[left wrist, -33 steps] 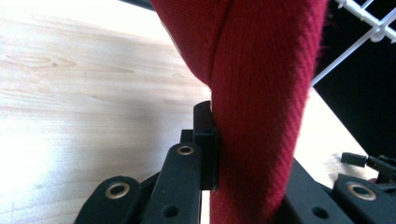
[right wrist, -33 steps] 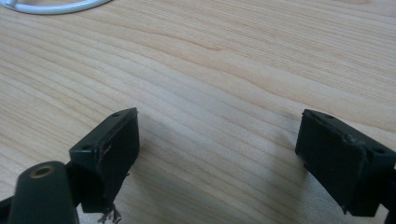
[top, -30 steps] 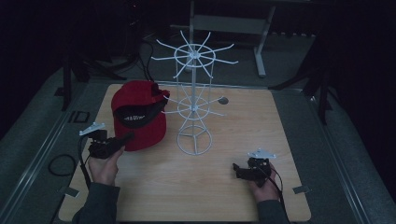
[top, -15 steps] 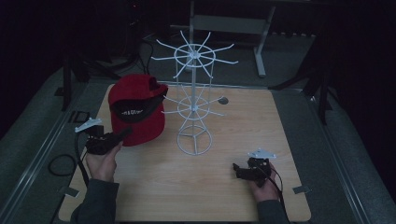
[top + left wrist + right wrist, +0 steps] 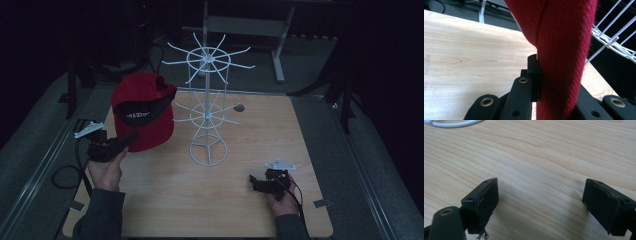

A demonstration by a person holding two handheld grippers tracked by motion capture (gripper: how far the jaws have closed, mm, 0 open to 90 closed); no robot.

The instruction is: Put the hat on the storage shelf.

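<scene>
red cap (image 5: pixel 144 109) is held off the table (image 5: pixel 210 200) to the left of the white wire rack (image 5: pixel 207 107), its black-lined opening facing the camera. left gripper (image 5: pixel 131 137) has its jaws clamped on a fold of the cap's fabric, seen close in the left gripper view (image 5: pixel 559 62). cloth looks soft, light and floppy, likely to sag from one pinch; a hold on the stiffer brim or band would probably steady it better. right gripper (image 5: pixel 541 205) rests low on the wood, jaws spread wide and holding nothing
</scene>
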